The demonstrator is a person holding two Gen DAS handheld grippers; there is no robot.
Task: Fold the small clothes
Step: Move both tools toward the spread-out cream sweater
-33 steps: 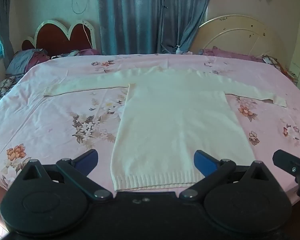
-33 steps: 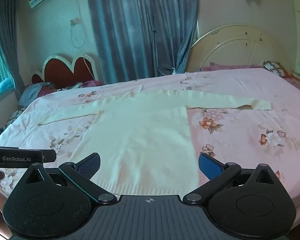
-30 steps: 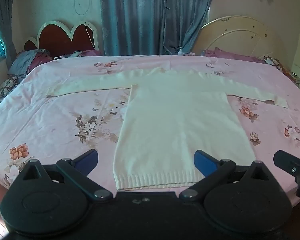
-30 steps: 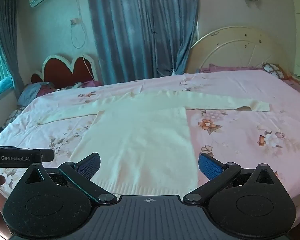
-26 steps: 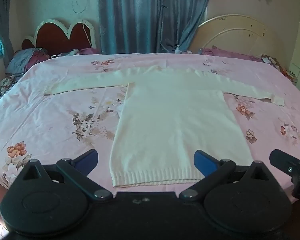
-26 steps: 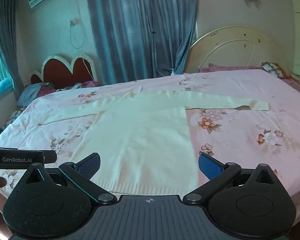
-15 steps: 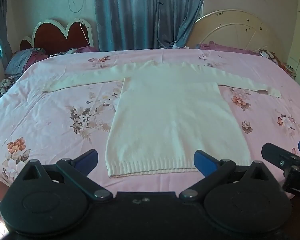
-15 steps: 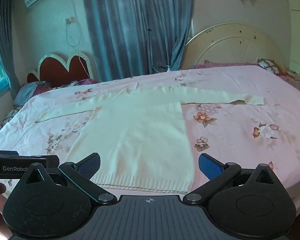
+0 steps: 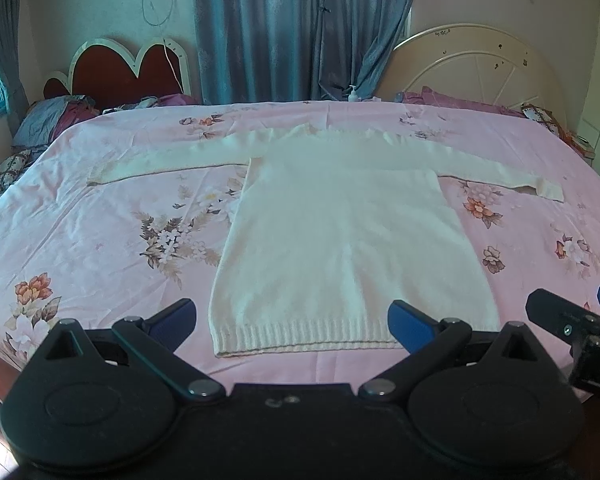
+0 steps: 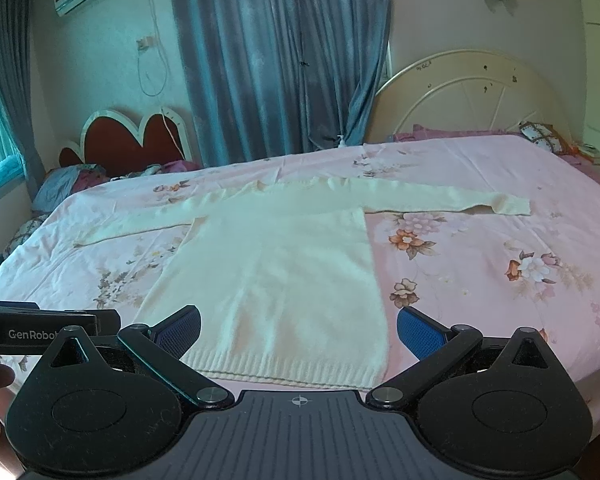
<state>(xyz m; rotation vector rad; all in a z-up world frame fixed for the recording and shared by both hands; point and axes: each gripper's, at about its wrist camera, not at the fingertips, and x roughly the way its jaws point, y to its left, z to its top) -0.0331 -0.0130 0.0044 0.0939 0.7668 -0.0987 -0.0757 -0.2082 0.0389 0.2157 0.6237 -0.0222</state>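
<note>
A cream knit sweater point(image 9: 340, 232) lies flat on the pink floral bed, both sleeves spread out sideways, ribbed hem toward me. It also shows in the right wrist view point(image 10: 276, 264). My left gripper point(image 9: 292, 320) is open and empty, just short of the hem and above the bed's near edge. My right gripper point(image 10: 298, 330) is open and empty, over the hem's right part. The right sleeve cuff point(image 10: 512, 205) lies far right; the left cuff point(image 9: 100, 174) lies far left.
The pink floral bedspread point(image 9: 100, 240) covers a wide bed. Two headboards stand behind: a red scalloped one point(image 9: 120, 76) and a cream round one point(image 9: 472, 68). Pillows and clothes point(image 9: 48, 116) are piled at the far left. Blue curtains point(image 10: 280, 56) hang behind.
Both grippers have drawn back a little from the bed and risen, so the sweater's hem sits farther ahead. Both stay open. The sweater has not moved.
</note>
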